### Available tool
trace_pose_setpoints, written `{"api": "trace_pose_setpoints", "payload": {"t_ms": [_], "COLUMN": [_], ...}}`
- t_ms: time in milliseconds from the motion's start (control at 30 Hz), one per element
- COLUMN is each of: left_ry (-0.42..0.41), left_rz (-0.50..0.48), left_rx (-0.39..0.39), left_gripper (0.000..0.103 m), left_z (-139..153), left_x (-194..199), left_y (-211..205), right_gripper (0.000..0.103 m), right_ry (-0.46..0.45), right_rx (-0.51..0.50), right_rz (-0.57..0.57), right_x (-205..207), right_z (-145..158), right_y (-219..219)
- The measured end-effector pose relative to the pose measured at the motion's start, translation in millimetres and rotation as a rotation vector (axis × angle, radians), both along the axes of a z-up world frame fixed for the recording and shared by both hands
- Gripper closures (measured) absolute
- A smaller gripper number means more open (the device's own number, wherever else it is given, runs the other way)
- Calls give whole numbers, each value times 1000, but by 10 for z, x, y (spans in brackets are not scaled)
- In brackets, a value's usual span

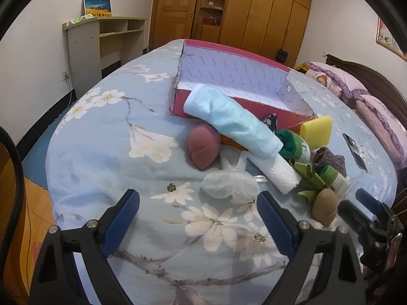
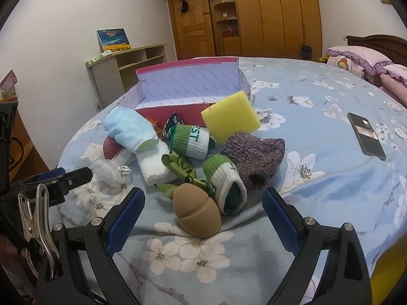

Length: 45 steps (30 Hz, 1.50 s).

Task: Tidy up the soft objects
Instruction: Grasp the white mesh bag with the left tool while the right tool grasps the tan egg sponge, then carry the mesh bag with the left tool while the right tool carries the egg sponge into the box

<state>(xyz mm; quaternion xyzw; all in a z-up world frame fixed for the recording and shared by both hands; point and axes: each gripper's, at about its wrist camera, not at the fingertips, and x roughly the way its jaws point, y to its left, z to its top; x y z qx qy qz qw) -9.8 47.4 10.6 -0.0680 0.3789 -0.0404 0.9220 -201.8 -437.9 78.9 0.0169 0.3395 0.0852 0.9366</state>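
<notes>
Bed with light blue floral quilt [image 2: 318, 183] under everything; all the soft stuff sits on it, none in the box

Open red cardboard box with pale patterned lining [image 2: 193, 89] is my landmark, lying on the quilt at the far side of the pile

Light blue tube of fabric [image 1: 229, 122] leans on the box's near wall, one end up at the rim

Yellow foam sponge block [image 2: 230, 117] touches the box's near corner, tilted

Purple-grey knitted sock [image 2: 254, 157] just nearer than the sponge, well apart from the box

White waffle-weave cloth roll [image 2: 155, 167] pokes out below the blue tube, nearer to me than the box

Two green-and-white rolled socks [image 2: 190, 139] between cloth roll and knitted sock, a green satin ribbon bow [image 2: 180, 167] between them

Dusky pink makeup sponge [image 1: 202, 150] just in front of the box's left end; tan makeup sponge [image 2: 195, 213] farthest from the box, touching the nearer rolled sock

Crumpled clear plastic bag [image 1: 229, 185] nearer than the pink sponge

Black phone [image 2: 366, 137] off to the right of the box, well apart

My left gripper [image 1: 198, 218] spread wide, nothing between the pads, the bag just ahead of it

My right gripper [image 2: 203, 218] spread wide too, tan sponge sitting between the fingers, pads not touching it
</notes>
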Motion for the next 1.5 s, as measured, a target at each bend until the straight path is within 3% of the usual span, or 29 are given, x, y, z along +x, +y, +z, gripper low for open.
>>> {"api": "trace_pose_setpoints", "payload": {"t_ms": [67,400,633,700,767,1100,1500], "left_ry": [6,33,65,70,80,56,-59], "left_rz": [-14,-143,-139,-125,-121,-138,-188], "left_rx": [-5,11,1,-19,-49,-107,-99], "left_gripper": [13,27,38,54,61,87,89], "left_z": [-8,-99,-225,-244,-254,-124,281], "left_x": [12,233,411,435,443,224,-153], "left_y": [-12,-353,-387,-354,-306,-163,-170], "right_gripper": [18,39,49,55,64,71,72], "right_ry": [8,55,85,94,101,63,-31], "right_rx": [3,19,14,12,12,21,-1], "right_rz": [10,51,81,78,72,69,112], "right_x": [-5,45,84,98,111,30,-120], "right_z": [-17,-112,-176,-188,-198,-113,153], "right_y": [5,48,114,112,102,75,127]}}
